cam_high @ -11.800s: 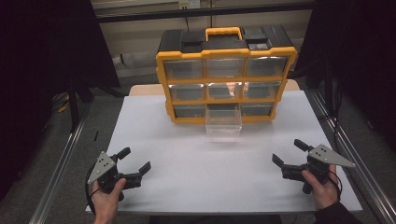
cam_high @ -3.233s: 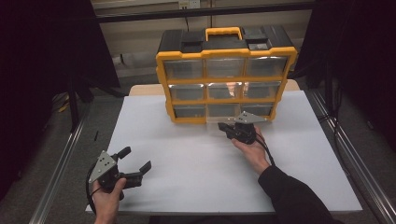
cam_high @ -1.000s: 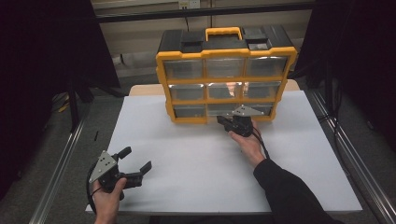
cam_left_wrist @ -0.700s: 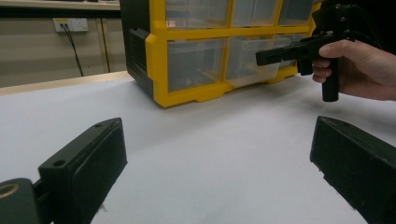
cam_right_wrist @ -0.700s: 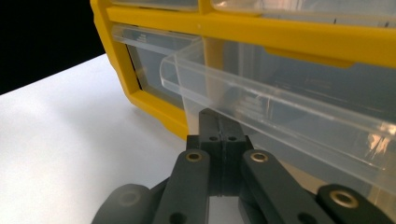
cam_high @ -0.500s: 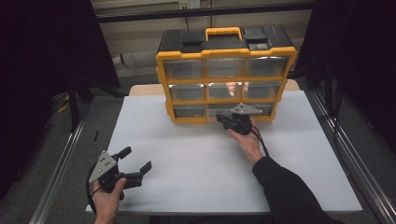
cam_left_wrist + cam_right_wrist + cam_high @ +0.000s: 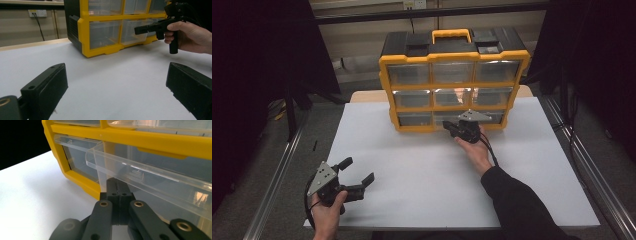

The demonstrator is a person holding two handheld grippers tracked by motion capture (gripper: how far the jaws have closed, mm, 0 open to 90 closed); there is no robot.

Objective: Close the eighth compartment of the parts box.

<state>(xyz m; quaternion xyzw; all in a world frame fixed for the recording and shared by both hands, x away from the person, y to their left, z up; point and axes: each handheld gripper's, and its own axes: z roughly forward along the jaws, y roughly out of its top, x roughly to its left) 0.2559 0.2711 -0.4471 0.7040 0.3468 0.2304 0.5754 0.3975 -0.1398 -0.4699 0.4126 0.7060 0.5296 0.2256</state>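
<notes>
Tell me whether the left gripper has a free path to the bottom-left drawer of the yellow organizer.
Probably yes. The left gripper sits with jaws open near the table's front edge, and only bare white table lies between it and the bottom-left drawer. The right gripper is busy at the bottom-middle drawer beside it.

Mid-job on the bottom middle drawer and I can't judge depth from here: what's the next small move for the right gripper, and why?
Probably a short push straight toward the cabinet. The right gripper, jaws shut, sits against the front of the clear bottom-middle drawer, which appears to stand slightly proud of the yellow organizer frame and its neighbour. Pushing should seat it flush. The left gripper rests open, well away.
</notes>
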